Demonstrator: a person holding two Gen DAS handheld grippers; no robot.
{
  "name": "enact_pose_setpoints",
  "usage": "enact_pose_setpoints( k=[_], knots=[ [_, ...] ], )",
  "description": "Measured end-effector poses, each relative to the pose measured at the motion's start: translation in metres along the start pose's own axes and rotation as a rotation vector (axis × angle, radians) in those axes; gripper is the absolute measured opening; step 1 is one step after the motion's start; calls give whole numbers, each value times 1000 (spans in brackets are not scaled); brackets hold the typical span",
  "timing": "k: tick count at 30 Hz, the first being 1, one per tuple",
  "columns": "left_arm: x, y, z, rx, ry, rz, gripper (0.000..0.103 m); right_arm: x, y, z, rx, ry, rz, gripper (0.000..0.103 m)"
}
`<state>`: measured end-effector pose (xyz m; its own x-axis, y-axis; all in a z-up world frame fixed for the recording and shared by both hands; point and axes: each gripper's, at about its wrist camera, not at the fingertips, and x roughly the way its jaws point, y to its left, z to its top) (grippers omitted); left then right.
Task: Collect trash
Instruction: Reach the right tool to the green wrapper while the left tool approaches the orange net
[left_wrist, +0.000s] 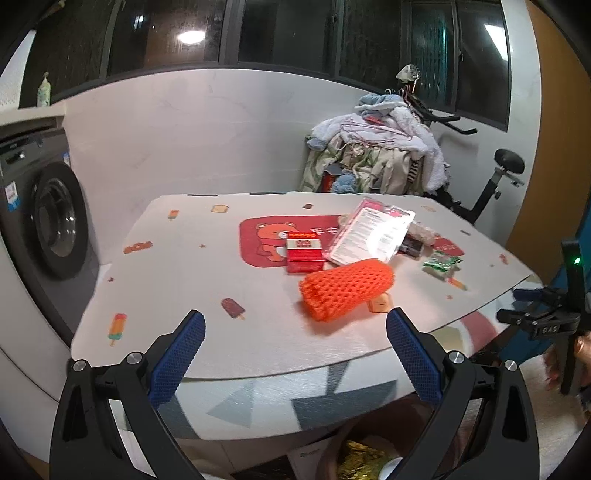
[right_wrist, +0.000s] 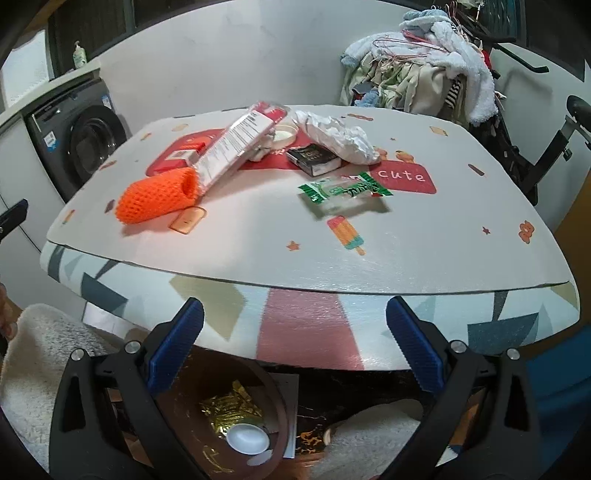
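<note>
Both tongs, left and right, gape wide, empty; orange foam net just ahead of left, bin maybe below right.

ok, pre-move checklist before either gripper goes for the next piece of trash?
1. Left gripper open, holding nothing: ok.
2. Right gripper open, holding nothing: ok.
3. Orange foam net unobstructed, nearest the left gripper: ok.
4. Green wrapper lies apart from the other trash: ok.
5. Bin under the table edge, open, some trash inside: ok.
6. Plastic package free to lift: not ok, it leans on other items.
</note>
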<state>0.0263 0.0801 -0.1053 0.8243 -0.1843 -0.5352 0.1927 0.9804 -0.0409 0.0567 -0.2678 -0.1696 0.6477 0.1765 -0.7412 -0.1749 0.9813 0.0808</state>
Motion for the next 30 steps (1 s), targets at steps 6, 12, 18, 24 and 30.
enact_pose_setpoints(
  k=[6, 12, 18, 24, 30],
  knots=[
    [15, 3, -3, 6, 17, -18, 96, 16, -10, 7, 5, -1, -87, 97],
    [33, 0, -2, 2, 26, -34, 96, 37, -19, 14, 44, 16, -65, 97],
    [47, 2, 1, -46, 24, -63, 96, 50, -36, 18, 117, 12, -8, 85],
    [61, 4, 0, -92, 53, -90, 93, 71, -69, 29, 310, 18, 44, 79],
    [75, 1, -3, -104, 90, -111, 90, 96, -73, 57, 387, -2, 86, 76]
  ],
)
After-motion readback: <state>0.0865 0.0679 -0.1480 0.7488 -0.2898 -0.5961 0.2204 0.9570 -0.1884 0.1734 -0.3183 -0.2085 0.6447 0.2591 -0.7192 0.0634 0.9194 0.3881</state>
